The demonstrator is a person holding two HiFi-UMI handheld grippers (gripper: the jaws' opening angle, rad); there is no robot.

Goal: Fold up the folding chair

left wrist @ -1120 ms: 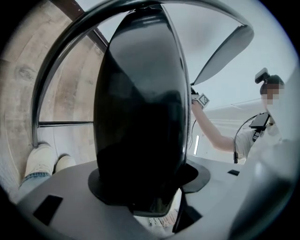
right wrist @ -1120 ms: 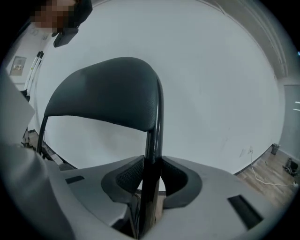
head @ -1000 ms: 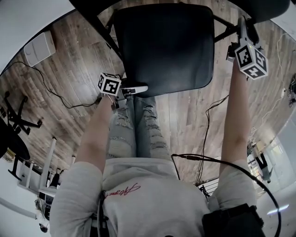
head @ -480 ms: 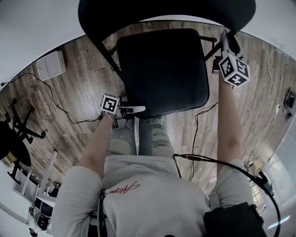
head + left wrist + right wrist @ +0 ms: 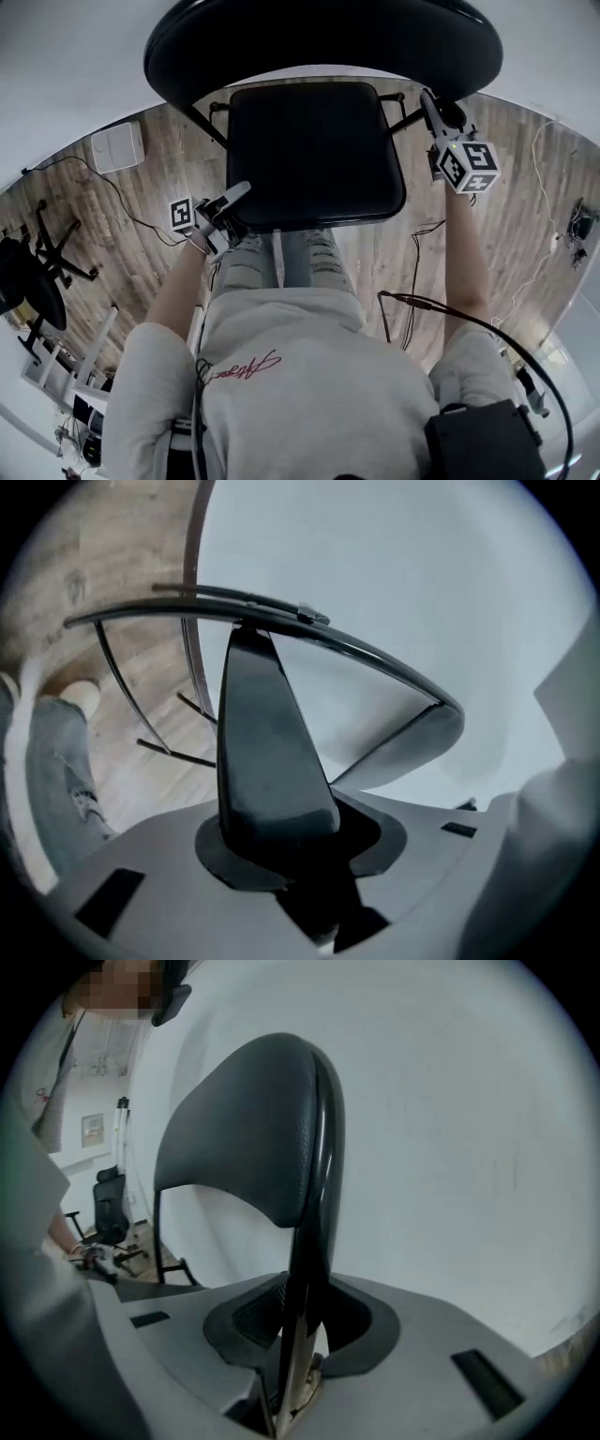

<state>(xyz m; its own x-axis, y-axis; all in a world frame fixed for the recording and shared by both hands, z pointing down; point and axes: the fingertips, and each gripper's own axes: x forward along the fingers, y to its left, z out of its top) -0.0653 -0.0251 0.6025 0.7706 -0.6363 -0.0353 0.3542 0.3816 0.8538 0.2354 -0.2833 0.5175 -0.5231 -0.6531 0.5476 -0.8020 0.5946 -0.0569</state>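
While my right gripper (image 5: 431, 103) clamps the black frame tube (image 5: 307, 1269) beside the backrest (image 5: 319, 42), my left gripper (image 5: 237, 195) has just been closing and now pinches the seat (image 5: 314, 150) at its front corner.

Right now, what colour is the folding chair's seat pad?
Plain black, with no pattern. The seat shows best in the head view.

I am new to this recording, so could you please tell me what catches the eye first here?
A black folding chair stands open on the wood floor, filling the middle of the head view. The right gripper is clamped on the frame tube beside the backrest, while the left gripper has the front-left corner of the seat between its jaws, which have just been closing.
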